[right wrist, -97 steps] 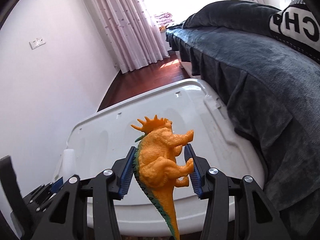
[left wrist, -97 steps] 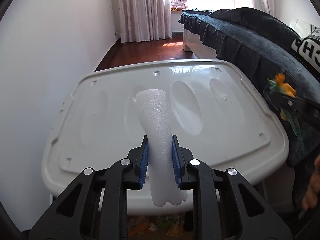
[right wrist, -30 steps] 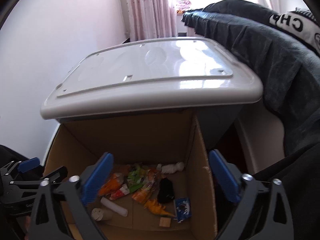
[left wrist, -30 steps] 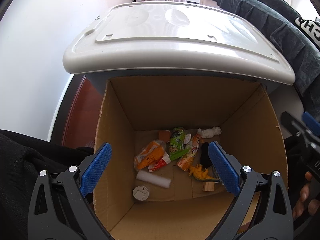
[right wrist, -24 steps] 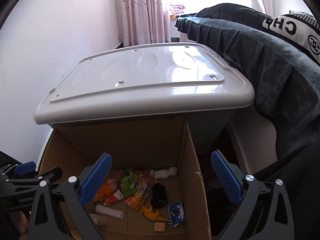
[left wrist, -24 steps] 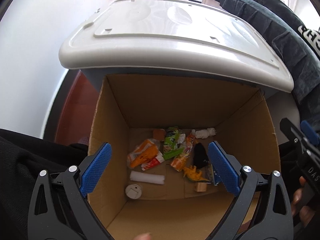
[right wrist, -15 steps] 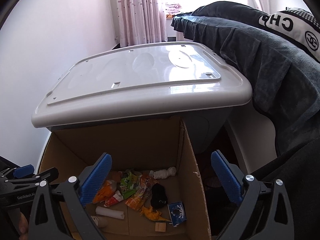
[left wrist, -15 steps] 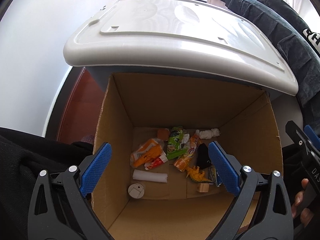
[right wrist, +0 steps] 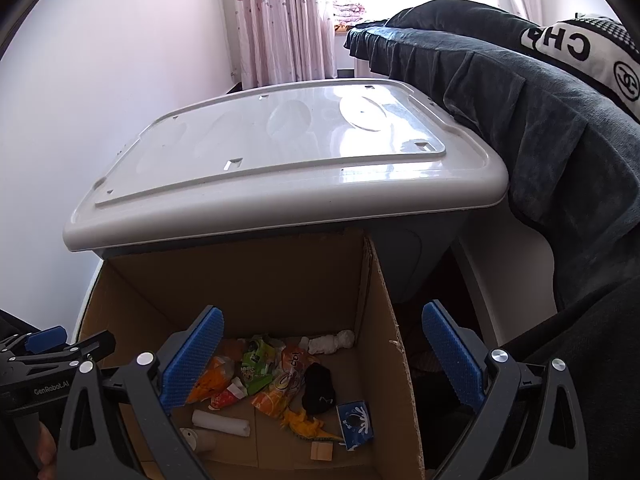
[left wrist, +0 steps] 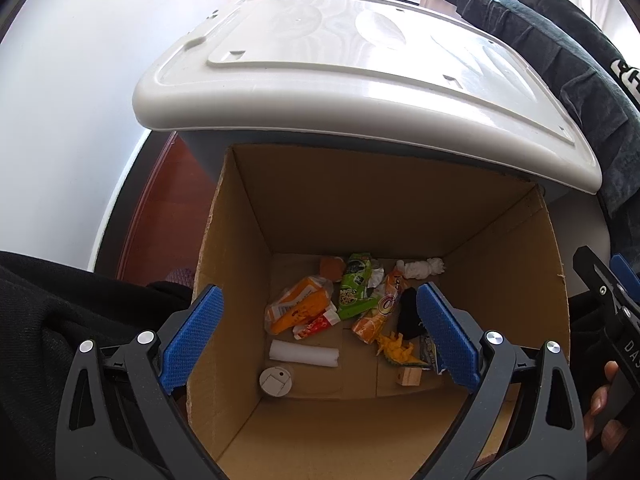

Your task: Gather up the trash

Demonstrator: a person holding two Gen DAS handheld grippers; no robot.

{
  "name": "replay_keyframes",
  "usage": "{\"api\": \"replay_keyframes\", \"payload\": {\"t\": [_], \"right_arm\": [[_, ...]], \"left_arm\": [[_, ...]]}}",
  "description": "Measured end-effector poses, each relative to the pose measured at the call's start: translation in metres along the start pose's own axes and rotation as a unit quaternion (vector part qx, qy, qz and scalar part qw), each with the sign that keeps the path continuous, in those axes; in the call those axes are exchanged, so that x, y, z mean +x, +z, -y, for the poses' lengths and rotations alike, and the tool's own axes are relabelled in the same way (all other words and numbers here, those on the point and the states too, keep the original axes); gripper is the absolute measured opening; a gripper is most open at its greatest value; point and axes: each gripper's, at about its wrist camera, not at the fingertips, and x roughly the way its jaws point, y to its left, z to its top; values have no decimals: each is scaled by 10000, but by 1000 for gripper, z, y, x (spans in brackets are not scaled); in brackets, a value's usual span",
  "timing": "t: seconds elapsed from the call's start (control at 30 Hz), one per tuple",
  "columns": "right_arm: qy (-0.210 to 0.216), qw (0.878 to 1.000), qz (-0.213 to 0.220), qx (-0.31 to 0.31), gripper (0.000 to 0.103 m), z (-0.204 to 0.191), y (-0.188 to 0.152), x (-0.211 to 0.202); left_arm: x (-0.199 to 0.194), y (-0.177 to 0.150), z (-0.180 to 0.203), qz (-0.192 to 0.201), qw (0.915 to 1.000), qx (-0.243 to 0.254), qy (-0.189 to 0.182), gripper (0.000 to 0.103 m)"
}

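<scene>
An open cardboard box (left wrist: 240,240) stands on the floor below both grippers; it also shows in the right wrist view (right wrist: 384,304). On its bottom lie a white foam roll (left wrist: 304,356), an orange toy dinosaur (left wrist: 396,350), snack wrappers (left wrist: 354,290), a white tissue wad (left wrist: 424,267), a black cloth (left wrist: 408,312) and a wooden block (left wrist: 408,377). The roll (right wrist: 221,422) and dinosaur (right wrist: 306,424) show in the right wrist view too. My left gripper (left wrist: 320,332) is open and empty above the box. My right gripper (right wrist: 320,356) is open and empty above the box.
A grey bin with a white lid (left wrist: 360,60) stands just behind the box. A bed with a dark blanket (right wrist: 540,120) is to the right. A white wall (right wrist: 100,80) is to the left. Curtains (right wrist: 280,20) hang at the back.
3.2 s ago my left gripper held the foam roll and my right held the dinosaur; both now lie in the box. Over the last second both open grippers only shifted slightly.
</scene>
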Motion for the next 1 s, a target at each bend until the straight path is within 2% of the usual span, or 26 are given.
{"api": "replay_keyframes", "payload": {"t": [1.0], "right_arm": [[17, 9999, -108, 79, 98, 1, -2, 5]], "left_arm": [[0, 0, 1, 44, 9998, 79, 158, 94]]}}
